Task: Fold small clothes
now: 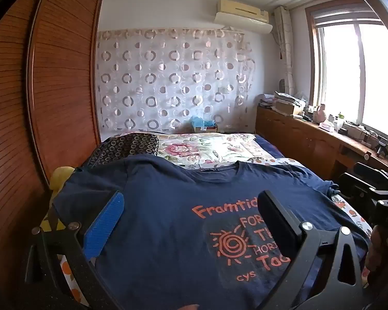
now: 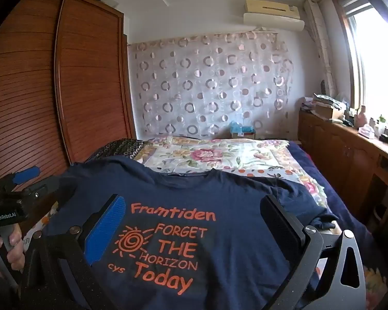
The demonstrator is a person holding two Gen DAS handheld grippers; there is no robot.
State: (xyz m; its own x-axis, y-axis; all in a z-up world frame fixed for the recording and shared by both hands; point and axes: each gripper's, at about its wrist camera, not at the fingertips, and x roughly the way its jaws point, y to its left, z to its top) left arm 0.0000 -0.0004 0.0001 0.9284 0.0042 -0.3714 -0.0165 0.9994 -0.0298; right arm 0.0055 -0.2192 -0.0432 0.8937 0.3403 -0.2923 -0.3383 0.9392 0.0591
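A navy T-shirt (image 1: 168, 186) (image 2: 232, 193) with orange print lies spread flat, front up, on the bed, its collar pointing away from me. My left gripper (image 1: 191, 222) hovers over the shirt's chest, open, with nothing between its blue pad (image 1: 106, 222) and black finger (image 1: 276, 222). My right gripper (image 2: 194, 230) hangs the same way over the printed words, open and empty. The right wrist view shows a hand (image 2: 13, 245) holding the left tool at the shirt's left side. The right tool's black housing (image 1: 375, 193) shows at the right edge of the left wrist view.
A floral bedspread (image 1: 207, 147) (image 2: 219, 155) covers the bed beyond the shirt, with a dark ring-patterned pillow (image 1: 126, 147) at the far left. A slatted wooden wardrobe (image 1: 59, 77) stands close on the left. A cluttered wooden cabinet (image 1: 297, 139) runs under the window on the right.
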